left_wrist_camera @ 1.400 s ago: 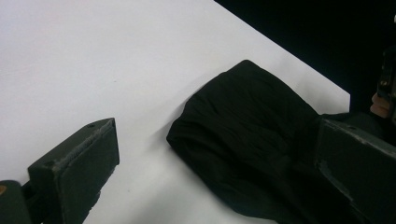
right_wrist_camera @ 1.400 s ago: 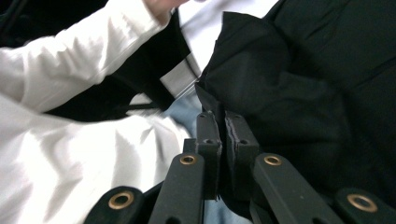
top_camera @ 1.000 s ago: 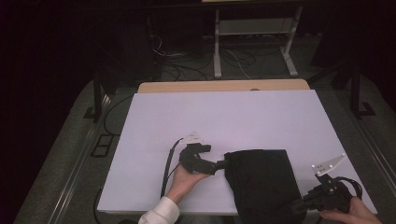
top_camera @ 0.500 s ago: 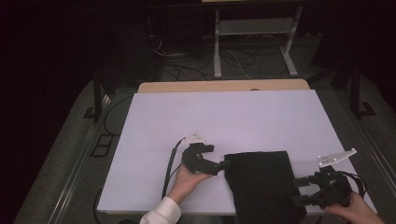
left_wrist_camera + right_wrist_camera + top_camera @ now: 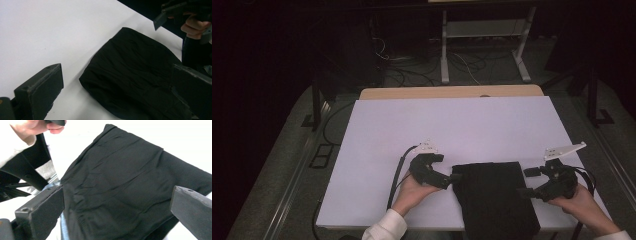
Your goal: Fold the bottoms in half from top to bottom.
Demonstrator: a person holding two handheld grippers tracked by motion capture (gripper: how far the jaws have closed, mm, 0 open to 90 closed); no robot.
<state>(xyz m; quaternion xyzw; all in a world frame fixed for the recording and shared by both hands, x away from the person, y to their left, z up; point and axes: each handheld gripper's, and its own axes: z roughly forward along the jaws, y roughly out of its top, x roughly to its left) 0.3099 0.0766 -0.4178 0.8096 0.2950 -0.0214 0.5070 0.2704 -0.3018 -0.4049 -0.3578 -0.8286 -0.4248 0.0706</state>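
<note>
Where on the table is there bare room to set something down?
The white table is bare across its far half and left side, beyond the left gripper. The near right is crowded: the folded black cloth lies between that gripper and the open right gripper.

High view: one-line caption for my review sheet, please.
Folded black cloth at the white table's near edge, open left tongs and right tongs flanking it.

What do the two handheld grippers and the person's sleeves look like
Both the left gripper and right gripper are black, each topped by a pale grey three-cornered plate, with thick blocky black jaws. A black cable trails from the left one. The sleeves are white.
</note>
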